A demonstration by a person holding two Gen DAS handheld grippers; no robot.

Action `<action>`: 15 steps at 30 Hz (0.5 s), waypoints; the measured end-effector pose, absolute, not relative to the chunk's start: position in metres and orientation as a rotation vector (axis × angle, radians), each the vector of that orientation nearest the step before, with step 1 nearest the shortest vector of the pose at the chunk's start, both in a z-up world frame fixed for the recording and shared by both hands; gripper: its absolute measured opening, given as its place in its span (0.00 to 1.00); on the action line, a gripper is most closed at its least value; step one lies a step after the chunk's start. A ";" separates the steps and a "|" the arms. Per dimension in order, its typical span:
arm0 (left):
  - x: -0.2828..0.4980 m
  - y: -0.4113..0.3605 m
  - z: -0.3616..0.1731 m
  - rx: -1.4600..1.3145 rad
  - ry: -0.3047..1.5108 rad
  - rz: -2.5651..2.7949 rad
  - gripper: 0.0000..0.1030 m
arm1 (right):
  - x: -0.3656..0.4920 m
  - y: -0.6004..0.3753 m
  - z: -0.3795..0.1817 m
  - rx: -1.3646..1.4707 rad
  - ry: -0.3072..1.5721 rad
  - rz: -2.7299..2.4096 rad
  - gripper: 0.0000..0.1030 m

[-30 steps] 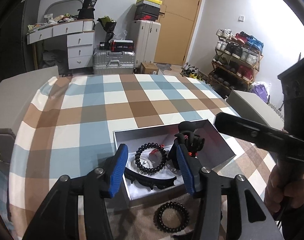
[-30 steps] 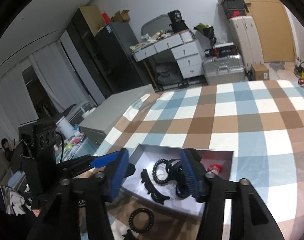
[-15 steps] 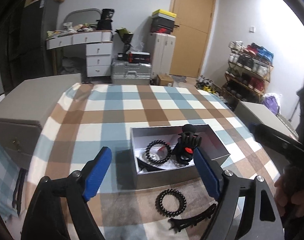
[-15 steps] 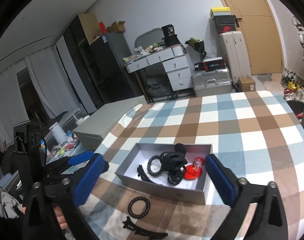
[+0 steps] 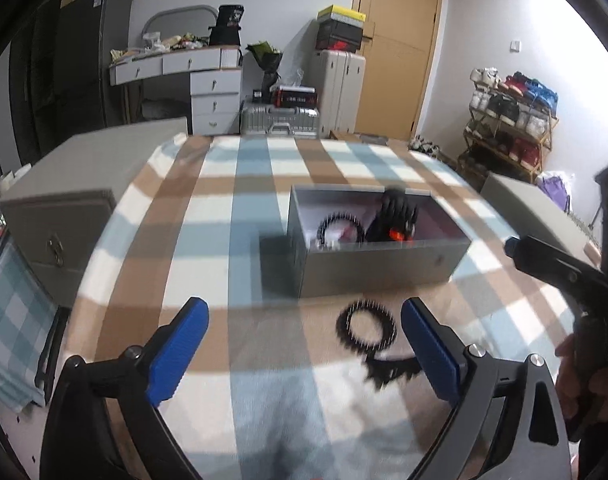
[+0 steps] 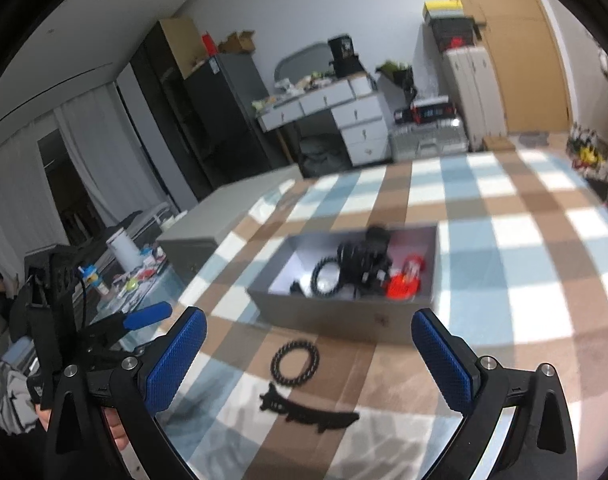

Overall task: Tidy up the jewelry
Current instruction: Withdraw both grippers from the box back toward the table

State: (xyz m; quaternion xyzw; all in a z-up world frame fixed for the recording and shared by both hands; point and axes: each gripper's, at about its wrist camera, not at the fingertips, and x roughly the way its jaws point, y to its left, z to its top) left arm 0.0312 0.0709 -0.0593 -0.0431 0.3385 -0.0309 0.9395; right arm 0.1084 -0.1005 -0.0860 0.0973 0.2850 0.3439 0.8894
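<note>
Jaws of the left gripper are spreading further and already stand wide, blue pads clear of everything, nothing gripped. Just ahead of its right pad, on the checked cloth, lies a black coil ring, and touching the ring's near side a long black hair clip reaches toward that pad. Farther ahead sits the grey box, holding a black bead bracelet, a black claw clip and something red, blurred. The right gripper is spread to its widest and empty. Between its pads and slightly forward are the same ring and hair clip; the box lies beyond them. The left gripper shows at this view's left edge, in a hand.
</note>
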 end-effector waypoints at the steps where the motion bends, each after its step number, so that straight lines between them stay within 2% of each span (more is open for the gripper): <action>1: 0.027 0.073 -0.064 -0.079 0.697 -0.055 0.92 | 0.110 -0.097 -0.091 0.200 0.615 0.714 1.00; 12: 0.012 0.093 -0.083 -0.089 0.748 0.008 0.92 | 0.121 -0.032 -0.131 0.009 0.787 0.754 1.00; 15: 0.010 0.100 -0.087 -0.112 0.759 0.020 0.92 | 0.120 -0.016 -0.135 -0.066 0.787 0.737 0.96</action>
